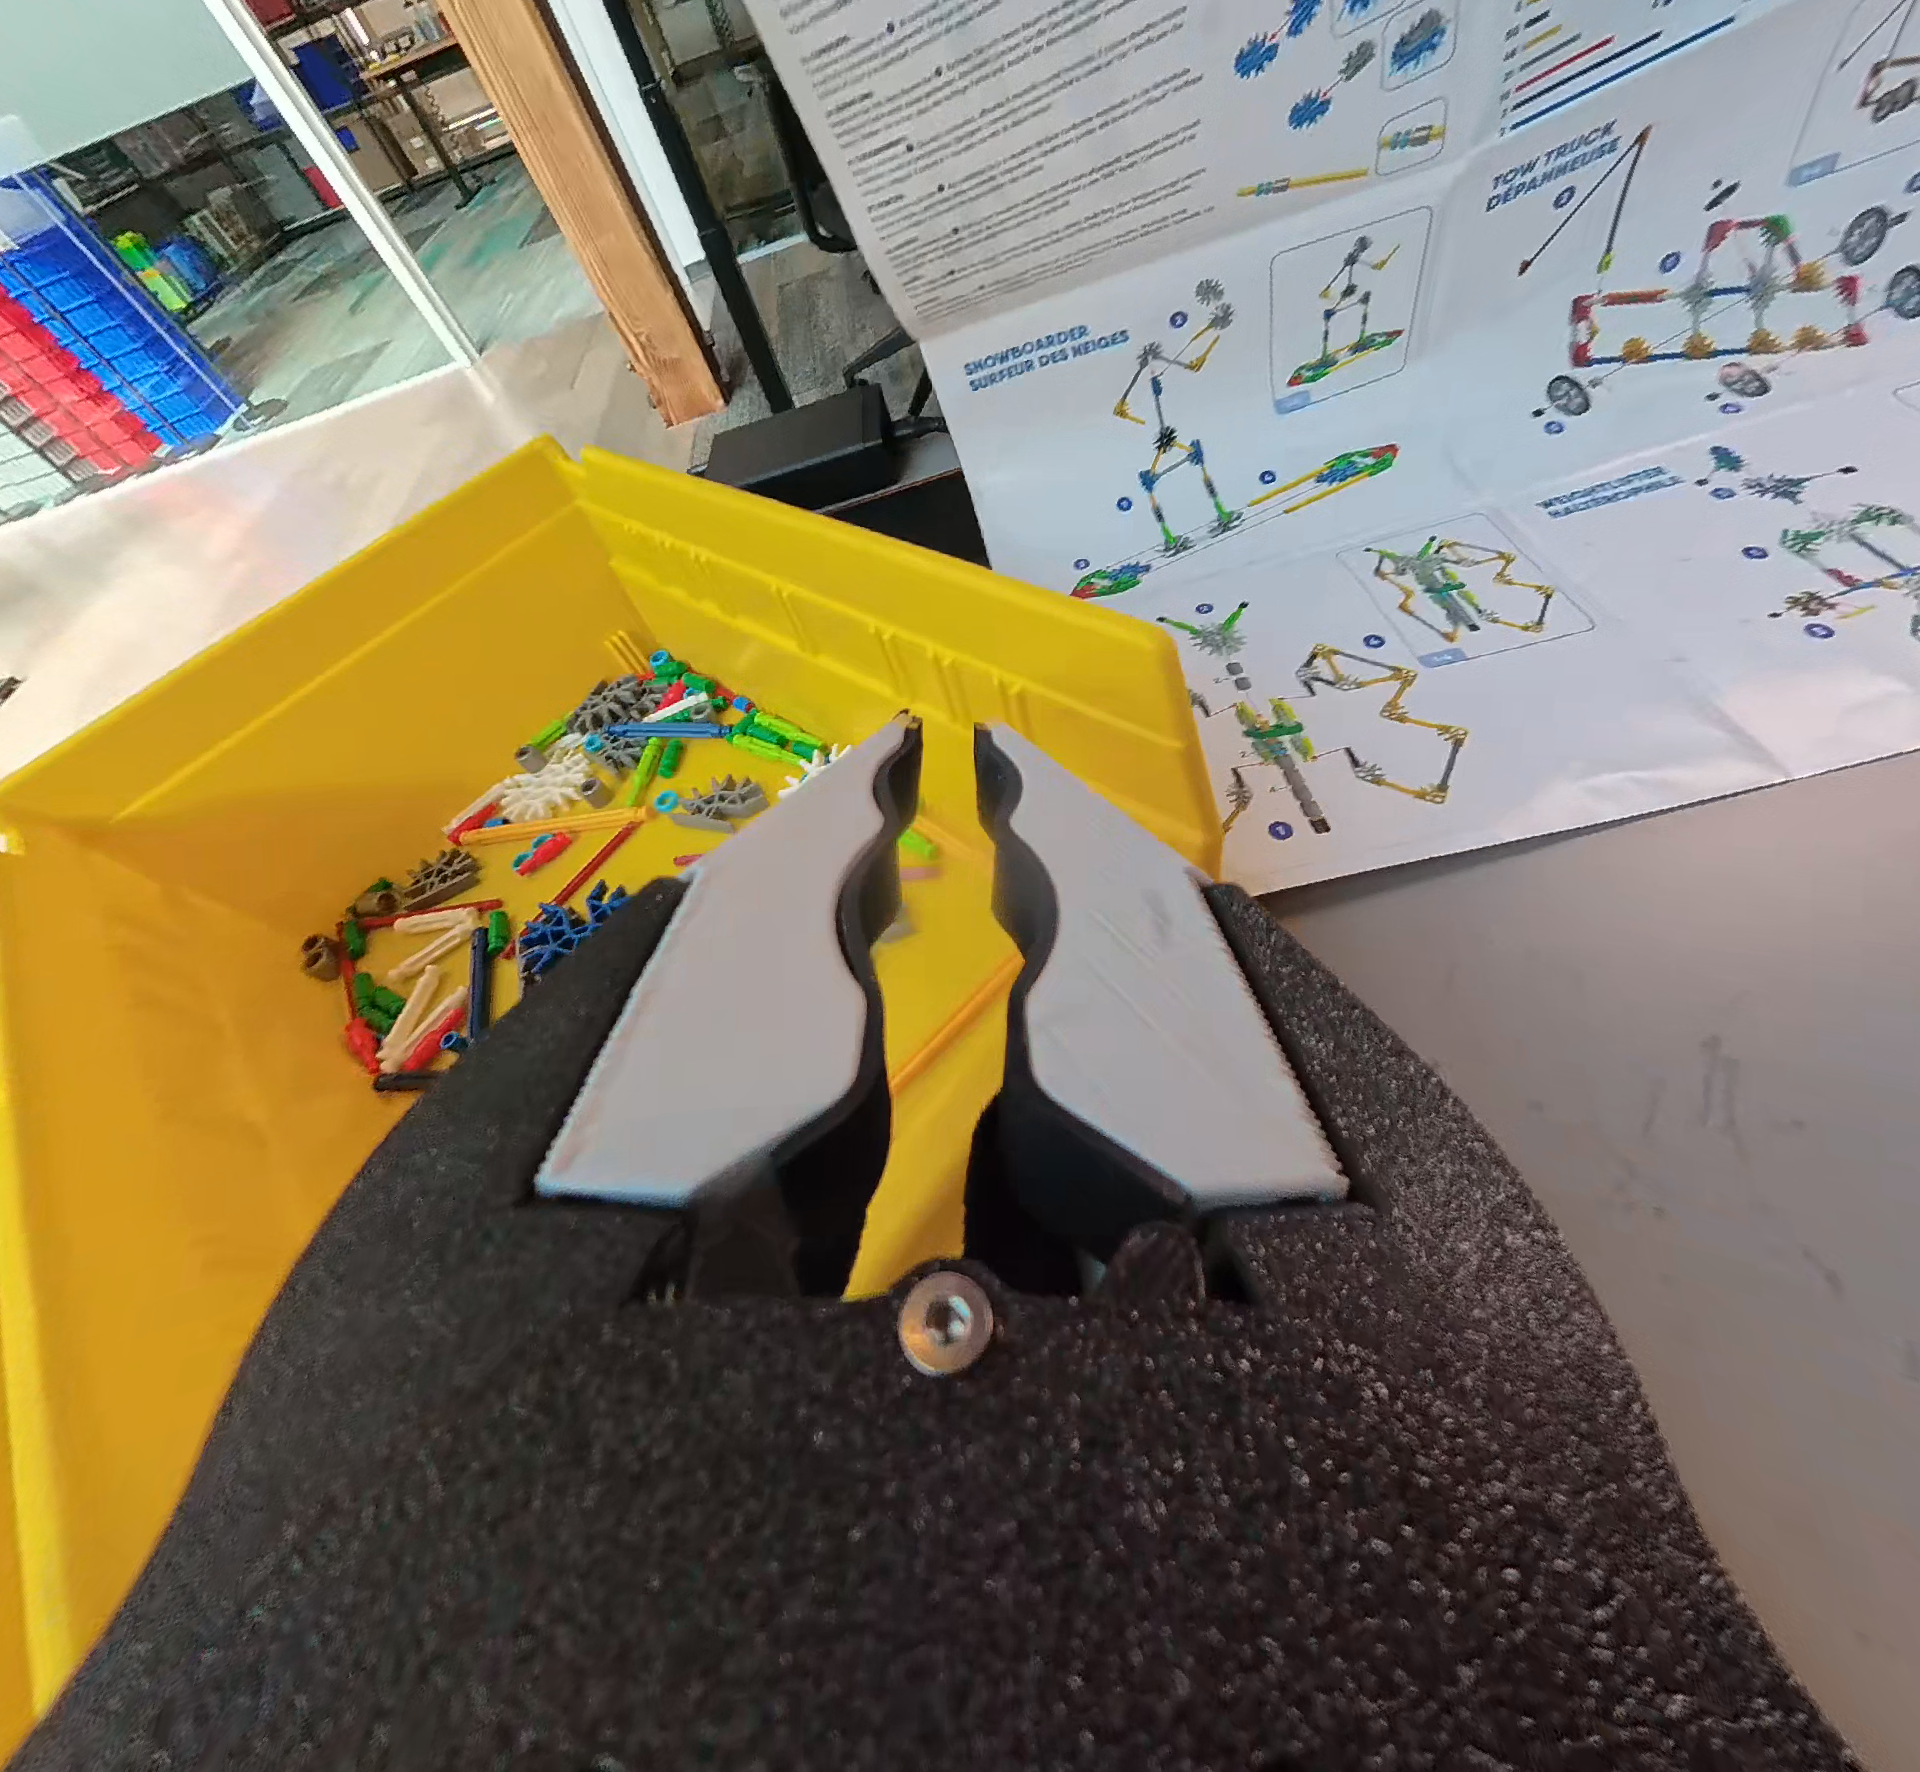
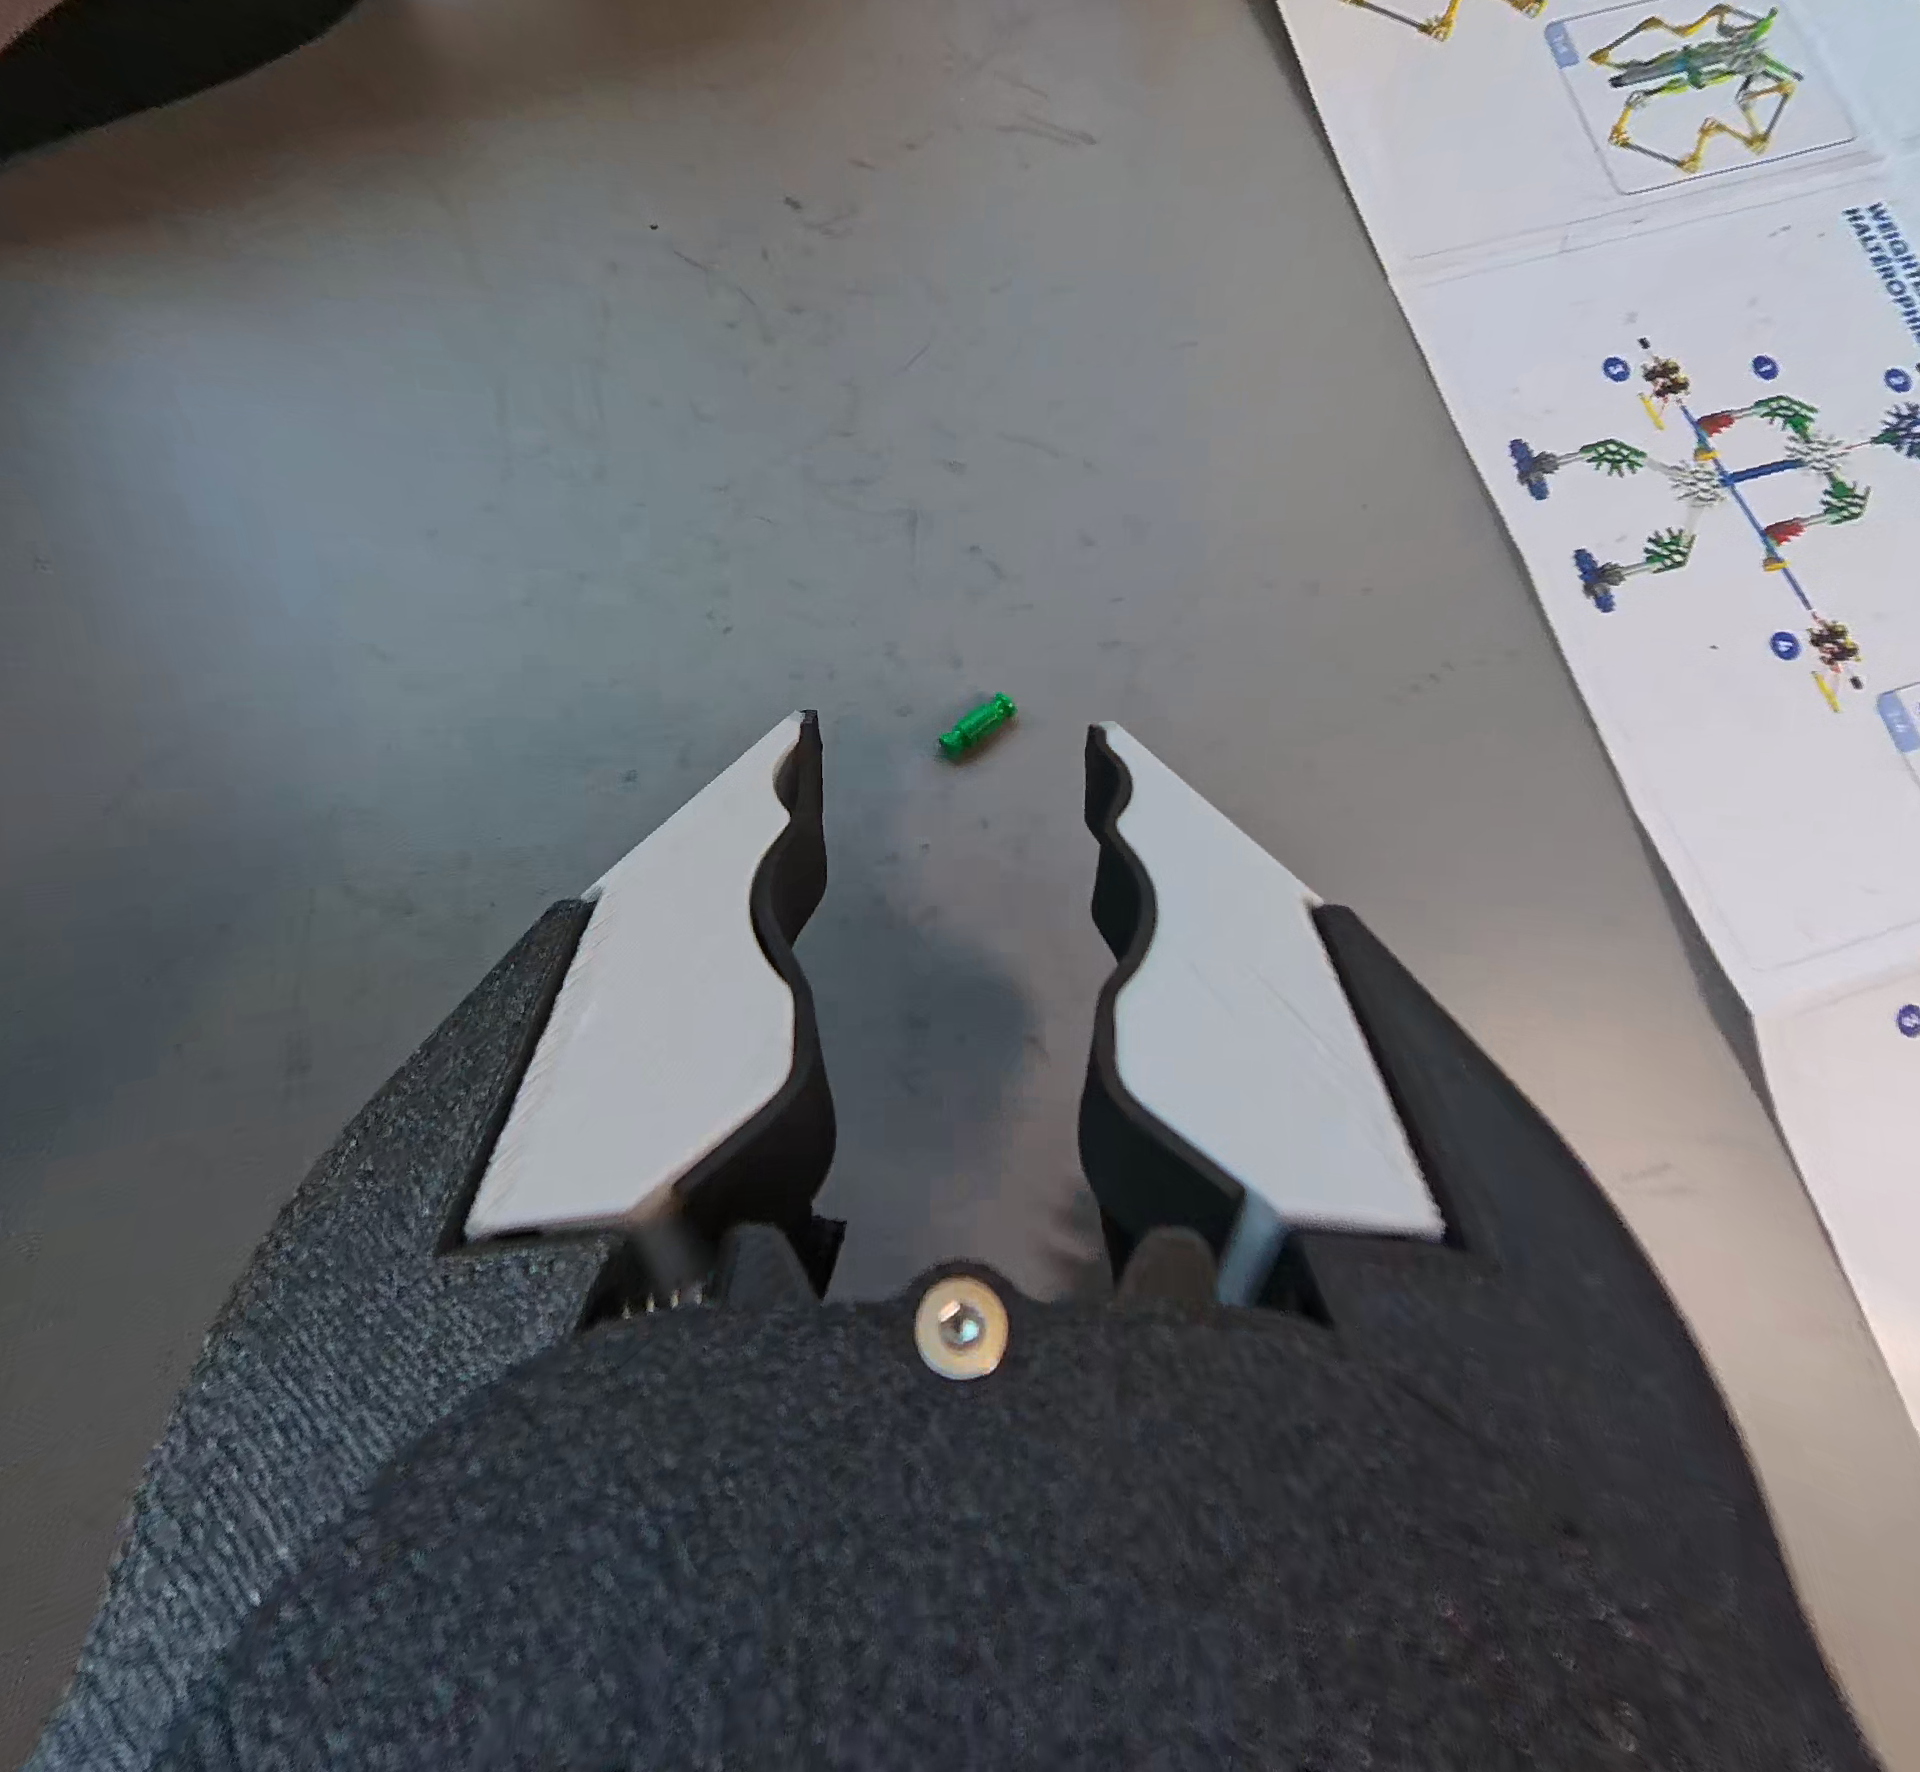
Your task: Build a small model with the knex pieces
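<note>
Jaws of the left gripper [image 1: 943, 735] are observed at a narrow gap with nothing seen between them, held over a yellow bin [image 1: 312, 735]. Small construction-toy pieces [image 1: 582, 818] in green, blue, red, white, grey and yellow are noted loose on the bin floor, ahead and to the left of the fingertips, with a yellow rod [image 1: 951, 1026] visible through the gap. A printed instruction sheet [image 1: 1351, 351] is recorded beside the bin on the grey worktop [image 1: 1610, 1047]. Jaws of the right gripper [image 2: 948, 730] are observed spread wide and empty, held above the worktop. A small green connector piece [image 2: 977, 728] is noted lying on the worktop between the two fingertips, touching neither. The instruction sheet is seen at the right edge of that view.
</note>
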### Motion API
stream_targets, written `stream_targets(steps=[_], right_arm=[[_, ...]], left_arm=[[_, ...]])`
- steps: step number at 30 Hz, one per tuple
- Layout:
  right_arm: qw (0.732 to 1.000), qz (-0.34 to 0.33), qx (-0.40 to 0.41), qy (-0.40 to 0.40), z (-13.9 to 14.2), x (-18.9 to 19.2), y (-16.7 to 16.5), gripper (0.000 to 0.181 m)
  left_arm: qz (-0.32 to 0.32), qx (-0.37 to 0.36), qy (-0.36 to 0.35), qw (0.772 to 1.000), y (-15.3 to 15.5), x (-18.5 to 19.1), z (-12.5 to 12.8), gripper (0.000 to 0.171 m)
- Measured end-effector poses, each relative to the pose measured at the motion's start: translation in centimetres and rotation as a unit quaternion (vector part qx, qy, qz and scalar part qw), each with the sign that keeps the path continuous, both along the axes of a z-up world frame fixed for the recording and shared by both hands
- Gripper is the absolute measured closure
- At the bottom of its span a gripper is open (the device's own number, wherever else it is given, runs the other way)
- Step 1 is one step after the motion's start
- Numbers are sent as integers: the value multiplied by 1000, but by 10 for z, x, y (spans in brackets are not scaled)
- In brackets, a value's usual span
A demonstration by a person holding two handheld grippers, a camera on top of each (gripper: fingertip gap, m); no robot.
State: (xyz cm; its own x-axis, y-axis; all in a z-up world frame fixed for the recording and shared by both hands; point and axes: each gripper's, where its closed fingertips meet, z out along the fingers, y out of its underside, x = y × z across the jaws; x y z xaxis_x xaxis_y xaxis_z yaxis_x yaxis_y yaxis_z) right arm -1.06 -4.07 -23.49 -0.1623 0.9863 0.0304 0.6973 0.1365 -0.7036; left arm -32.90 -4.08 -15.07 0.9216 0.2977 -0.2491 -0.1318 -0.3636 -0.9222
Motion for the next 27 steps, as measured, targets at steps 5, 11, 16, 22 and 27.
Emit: stream_targets(steps=[5, 11, 16, 22, 27], right_arm=[[1000, 3, 1, -8, -4, 0, -3, 133], [1000, 6, -10, 4, 9, 5, 2, 132], [1000, 17, 0, -7, 17, 21, 12, 130], [1000, 0, 1, 5, 31, 37, 36, 130], [1000, -14, -7, 18, 38, 43, 46, 130]], left_arm=[[-105, 54, -56, 991, 15, 46, 14, 136], [-400, -12, -205, 893, 22, 199, -4, 119], [-504, -151, -142, 839, 5, 292, -56, 119], [-502, -228, -80, 830, 4, 319, -93, 133], [-501, -253, -73, 824, 4, 324, -105, 154]])
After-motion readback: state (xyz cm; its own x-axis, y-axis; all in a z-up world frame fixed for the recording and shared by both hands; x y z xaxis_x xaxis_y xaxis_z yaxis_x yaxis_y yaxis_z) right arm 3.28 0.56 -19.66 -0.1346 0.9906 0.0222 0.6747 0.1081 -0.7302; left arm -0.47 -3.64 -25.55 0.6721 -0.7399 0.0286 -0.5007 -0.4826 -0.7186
